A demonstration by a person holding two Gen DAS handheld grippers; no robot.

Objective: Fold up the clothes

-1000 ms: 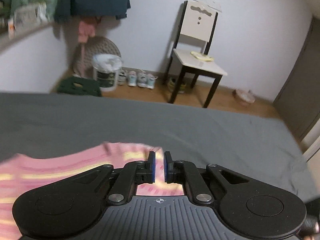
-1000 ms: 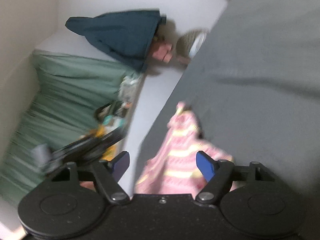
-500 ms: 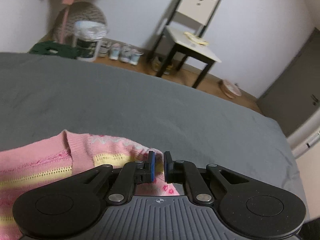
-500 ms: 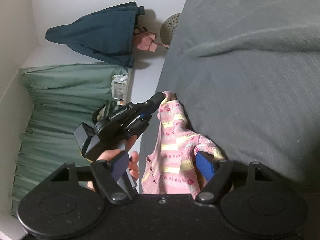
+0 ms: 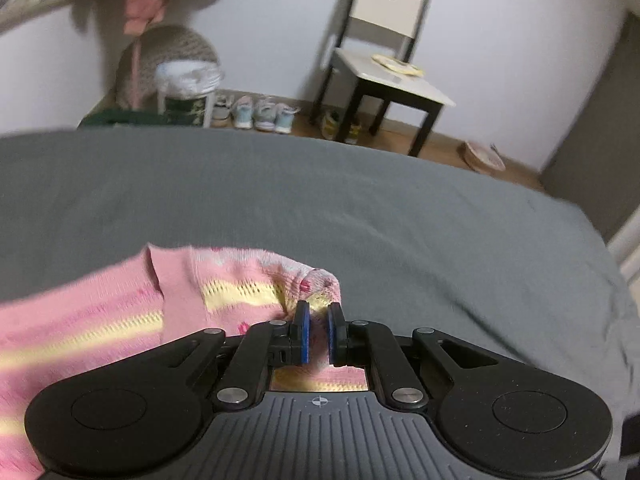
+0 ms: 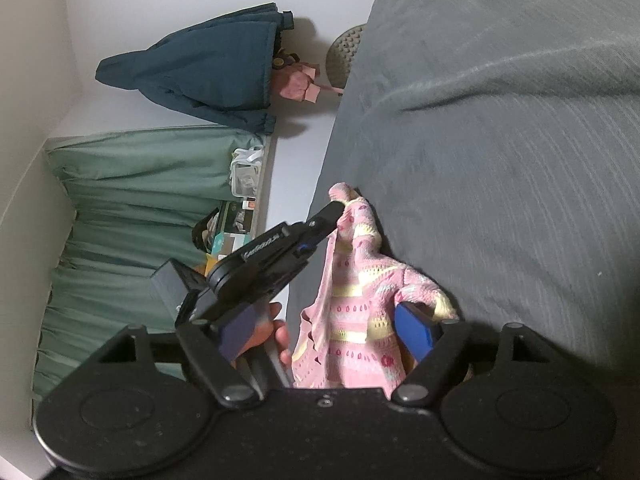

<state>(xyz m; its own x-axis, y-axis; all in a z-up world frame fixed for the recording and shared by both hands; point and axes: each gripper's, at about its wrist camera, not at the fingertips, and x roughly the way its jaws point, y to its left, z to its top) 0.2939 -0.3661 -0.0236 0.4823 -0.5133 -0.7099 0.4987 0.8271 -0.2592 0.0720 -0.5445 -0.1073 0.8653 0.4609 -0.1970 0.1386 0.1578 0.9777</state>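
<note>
My left gripper point(image 5: 318, 334) pinches a fold of the pink sweater point(image 5: 120, 312), lifting its edge just over the grey bed point(image 5: 360, 208). My right gripper point(image 6: 326, 330) stands spread wide, sweater point(image 6: 352, 320) hanging loose between its pads, not pressed.

A home bedroom: grey bed point(image 5: 360, 208), chair point(image 5: 384, 52), shoes point(image 5: 260, 114) along wall.
</note>
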